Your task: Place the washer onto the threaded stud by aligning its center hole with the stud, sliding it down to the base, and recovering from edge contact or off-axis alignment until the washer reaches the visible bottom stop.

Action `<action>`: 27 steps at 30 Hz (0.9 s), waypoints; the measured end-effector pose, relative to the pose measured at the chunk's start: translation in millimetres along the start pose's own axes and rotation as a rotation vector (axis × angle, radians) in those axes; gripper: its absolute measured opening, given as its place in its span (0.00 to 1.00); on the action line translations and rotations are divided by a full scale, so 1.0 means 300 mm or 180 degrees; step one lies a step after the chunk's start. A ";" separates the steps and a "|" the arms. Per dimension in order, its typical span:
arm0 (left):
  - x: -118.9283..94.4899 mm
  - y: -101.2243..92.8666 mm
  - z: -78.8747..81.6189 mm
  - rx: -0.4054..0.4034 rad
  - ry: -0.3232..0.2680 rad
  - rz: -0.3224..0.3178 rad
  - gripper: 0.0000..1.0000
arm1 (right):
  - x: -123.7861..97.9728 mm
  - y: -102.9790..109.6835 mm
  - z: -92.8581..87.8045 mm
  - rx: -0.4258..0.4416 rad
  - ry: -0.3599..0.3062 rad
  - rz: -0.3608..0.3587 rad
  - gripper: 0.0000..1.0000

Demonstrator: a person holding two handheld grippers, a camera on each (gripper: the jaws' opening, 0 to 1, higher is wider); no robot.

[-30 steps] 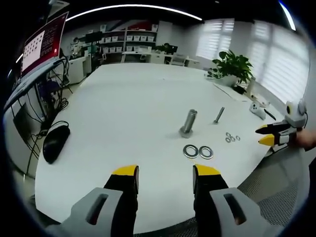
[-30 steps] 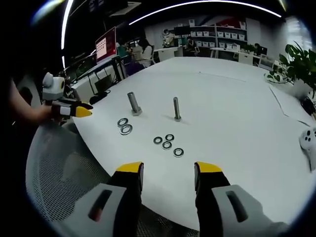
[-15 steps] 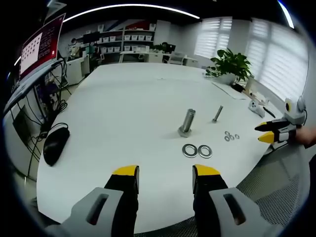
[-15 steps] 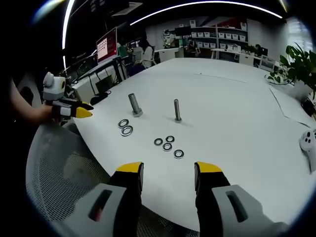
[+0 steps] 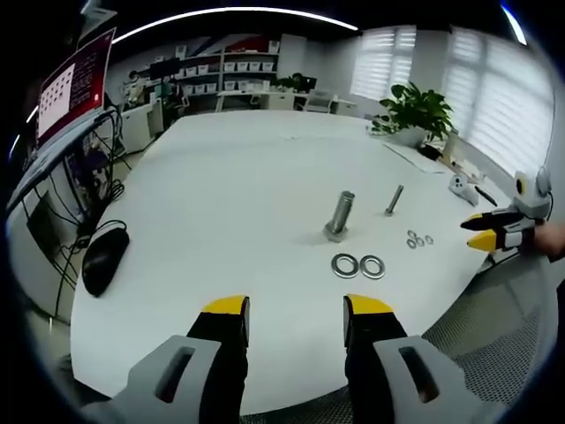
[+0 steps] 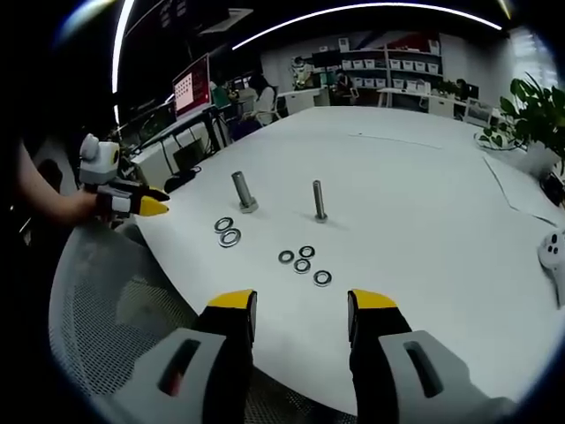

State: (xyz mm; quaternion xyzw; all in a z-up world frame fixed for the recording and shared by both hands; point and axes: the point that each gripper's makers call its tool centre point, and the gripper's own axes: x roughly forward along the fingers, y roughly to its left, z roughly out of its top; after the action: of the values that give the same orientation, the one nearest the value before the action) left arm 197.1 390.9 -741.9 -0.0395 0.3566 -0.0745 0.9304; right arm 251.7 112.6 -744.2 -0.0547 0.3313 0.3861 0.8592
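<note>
Left gripper view: left gripper (image 5: 294, 307) hovers parted, empty.

Small washers (image 5: 418, 238) beside thin stud (image 5: 394, 200): too small in left gripper view to count or tell apart. Threads on thick stud (image 6: 242, 191) not resolvable. Controller (image 6: 553, 256) cut by right gripper view's edge. Person's arm (image 6: 40, 199) cut at left margin. Far shelving (image 5: 238, 71) blurred, contents unreadable.

Flat washers (image 6: 304, 264) beside upright stud (image 6: 319, 200)
</note>
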 end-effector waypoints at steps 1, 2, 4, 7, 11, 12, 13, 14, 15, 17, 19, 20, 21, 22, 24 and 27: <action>-0.001 -0.006 0.004 0.0039 -0.0013 -0.0007 0.41 | 0.000 0.001 0.001 0.0000 -0.0004 0.0004 0.44; -0.002 -0.009 0.008 0.0046 -0.0028 -0.0019 0.41 | -0.001 0.000 0.001 0.0003 -0.0004 0.0007 0.44; -0.003 -0.016 0.007 0.0047 -0.0014 -0.0040 0.41 | -0.004 -0.003 0.002 0.0026 -0.0006 0.0002 0.44; -0.002 -0.020 -0.006 0.0029 0.0053 -0.0066 0.41 | -0.007 -0.007 0.004 0.0043 -0.0019 -0.0010 0.44; 0.004 -0.019 -0.014 0.0108 0.0124 -0.0071 0.43 | -0.009 -0.004 0.008 0.0041 -0.0031 0.0003 0.44; 0.006 -0.025 -0.018 0.0100 0.0154 -0.0093 0.43 | -0.009 -0.003 0.008 0.0042 -0.0034 0.0016 0.44; 0.006 -0.027 -0.017 0.0118 0.0161 -0.0091 0.43 | -0.009 -0.002 0.008 0.0045 -0.0032 0.0021 0.44; 0.005 -0.029 -0.016 0.0133 0.0158 -0.0087 0.43 | -0.010 -0.002 0.008 0.0046 -0.0029 0.0019 0.44; 0.004 -0.032 -0.016 0.0136 0.0159 -0.0088 0.43 | -0.011 -0.003 0.008 0.0050 -0.0030 0.0016 0.44; 0.003 -0.032 -0.018 0.0118 0.0199 -0.0089 0.43 | -0.012 -0.003 0.008 0.0065 -0.0032 0.0016 0.44; 0.003 -0.015 -0.023 0.0207 0.0252 -0.0024 0.43 | -0.013 -0.003 0.008 0.0063 -0.0033 0.0019 0.44; 0.005 -0.012 -0.027 0.0221 0.0294 -0.0018 0.43 | -0.013 -0.003 0.009 0.0063 -0.0038 0.0021 0.44; 0.006 -0.009 -0.031 0.0238 0.0354 -0.0017 0.43 | -0.013 -0.002 0.010 0.0063 -0.0041 0.0026 0.44; 0.008 -0.008 -0.024 0.0246 0.0348 -0.0015 0.43 | -0.013 -0.002 0.009 0.0062 -0.0039 0.0027 0.44; 0.013 -0.006 -0.006 0.0264 0.0328 -0.0017 0.43 | -0.014 -0.003 0.010 0.0066 -0.0051 0.0024 0.44; 0.033 -0.021 0.007 0.0255 0.0362 -0.0063 0.43 | -0.014 -0.008 0.011 0.0084 -0.0059 0.0007 0.44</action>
State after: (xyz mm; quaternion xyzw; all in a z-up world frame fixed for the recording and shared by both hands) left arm 205.1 383.2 -746.2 -0.0014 0.4053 -0.1000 0.9087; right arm 253.0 109.5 -739.5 -0.0395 0.3283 0.3831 0.8625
